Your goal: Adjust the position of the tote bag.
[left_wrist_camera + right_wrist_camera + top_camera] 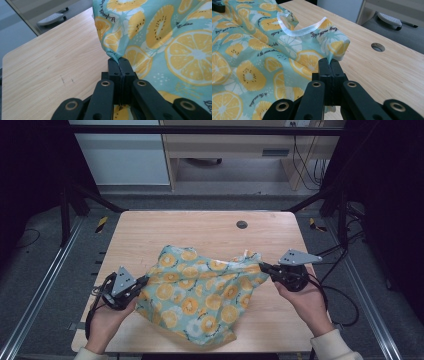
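A teal cloth bag (200,290) printed with orange and lemon slices lies spread over the middle and front of the wooden table (200,227). My left gripper (144,281) is shut on the bag's left edge (113,53). My right gripper (263,267) is shut on its right corner (337,48). The fabric lifts slightly between the two grips. A clear plastic handle strip (299,30) curls on top of the bag just beyond the right gripper's jaws. In both gripper views the black jaws are pressed together with cloth pinched at the tips.
A round cable hole (242,224) is set in the table's far side. Dark frame posts stand at both rear corners, and cables trail on the floor to the right. A wooden desk and a chair base (389,18) stand beyond the table.
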`<action>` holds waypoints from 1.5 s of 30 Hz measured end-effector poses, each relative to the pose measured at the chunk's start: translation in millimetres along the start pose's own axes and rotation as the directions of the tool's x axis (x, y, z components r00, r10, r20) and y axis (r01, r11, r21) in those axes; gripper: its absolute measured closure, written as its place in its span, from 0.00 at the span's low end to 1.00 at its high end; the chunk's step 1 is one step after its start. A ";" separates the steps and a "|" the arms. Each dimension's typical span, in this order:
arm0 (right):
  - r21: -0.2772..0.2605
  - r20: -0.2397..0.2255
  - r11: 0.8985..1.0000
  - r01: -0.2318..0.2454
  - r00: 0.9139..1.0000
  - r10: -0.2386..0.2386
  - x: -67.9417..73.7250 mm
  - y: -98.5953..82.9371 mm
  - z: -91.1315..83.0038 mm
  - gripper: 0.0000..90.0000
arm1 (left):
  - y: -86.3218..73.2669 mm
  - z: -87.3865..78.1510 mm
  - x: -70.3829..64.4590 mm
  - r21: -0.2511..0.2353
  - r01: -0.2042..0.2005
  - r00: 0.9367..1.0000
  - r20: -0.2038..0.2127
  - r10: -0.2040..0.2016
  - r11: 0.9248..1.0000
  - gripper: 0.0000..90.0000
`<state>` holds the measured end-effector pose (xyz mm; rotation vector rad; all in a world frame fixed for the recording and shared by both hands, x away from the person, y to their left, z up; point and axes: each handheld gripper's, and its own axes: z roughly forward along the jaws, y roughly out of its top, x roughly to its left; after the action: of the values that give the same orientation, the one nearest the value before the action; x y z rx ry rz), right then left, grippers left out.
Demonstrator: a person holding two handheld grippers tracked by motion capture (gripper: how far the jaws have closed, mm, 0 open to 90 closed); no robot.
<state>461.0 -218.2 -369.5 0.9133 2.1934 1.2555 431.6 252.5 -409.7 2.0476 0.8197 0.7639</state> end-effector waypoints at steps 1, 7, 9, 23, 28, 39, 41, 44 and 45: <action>-0.002 0.001 1.000 0.004 1.000 -0.004 0.1 -1.5 -0.2 1.00 | -1.4 -1.5 -1.7 -0.007 -0.001 1.000 0.003 0.001 1.000 1.00; 0.008 0.002 1.000 -0.014 1.000 0.013 -3.8 -8.1 6.5 1.00 | -2.0 -5.5 -4.5 -0.018 -0.008 1.000 0.002 0.008 1.000 1.00; 0.004 0.004 1.000 -0.019 1.000 0.019 -4.1 -7.8 7.4 1.00 | -1.8 -6.3 -4.4 -0.019 -0.010 1.000 0.001 0.010 1.000 1.00; -0.044 -0.008 0.999 -0.016 1.000 0.016 3.6 -4.7 -5.8 1.00 | -10.9 -17.5 -12.2 -0.056 -0.002 0.999 0.045 0.004 0.998 1.00; -0.057 -0.013 0.998 -0.013 1.000 0.012 8.3 -8.5 -15.2 1.00 | -16.2 -20.2 -20.3 -0.054 -0.041 0.996 0.072 0.045 0.998 1.00; -0.074 -0.025 0.997 -0.015 1.000 0.013 13.1 -13.9 -24.3 1.00 | -27.8 -14.1 -30.6 -0.029 -0.069 0.988 0.133 0.072 0.997 1.00; -0.078 -0.030 0.997 -0.017 0.999 0.015 14.1 -15.9 -25.6 1.00 | -30.4 -10.9 -32.5 -0.012 -0.079 0.986 0.145 0.080 0.997 1.00; -0.080 -0.035 0.997 -0.020 0.999 0.018 15.9 -19.5 -27.6 1.00 | -33.1 -6.2 -35.8 0.020 -0.101 0.982 0.162 0.096 0.995 1.00; -0.082 -0.040 0.996 -0.020 0.999 0.017 16.7 -20.9 -28.3 1.00 | -33.8 -4.9 -36.5 0.028 -0.107 0.981 0.163 0.101 0.994 1.00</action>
<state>424.3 -229.9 -375.0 0.8856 2.1499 1.3732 396.1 243.4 -443.7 2.1673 0.6435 0.6331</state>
